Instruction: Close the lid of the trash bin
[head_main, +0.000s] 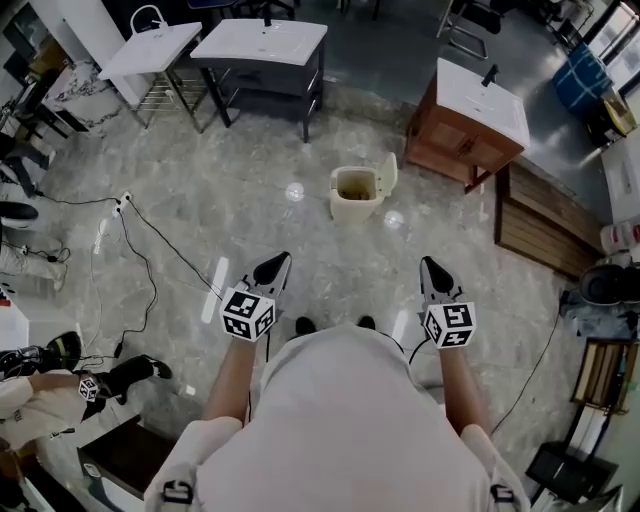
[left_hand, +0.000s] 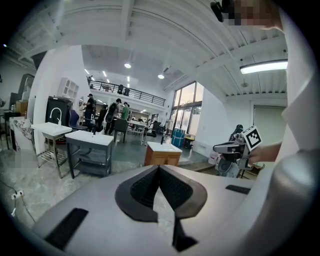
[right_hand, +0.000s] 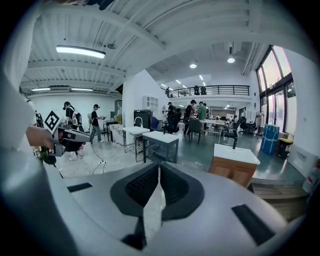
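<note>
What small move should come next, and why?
Probably a step forward toward the trash bin. Its lid stands open at the bin's right side, and the left tool and right tool, both shut and empty, are well short of it.

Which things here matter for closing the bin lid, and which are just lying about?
Job: trash bin, its raised lid, left hand-held gripper and right hand-held gripper, both shut and empty.
Lying about: wooden cabinet, dark sink table, white sink stand, floor power strip.
</note>
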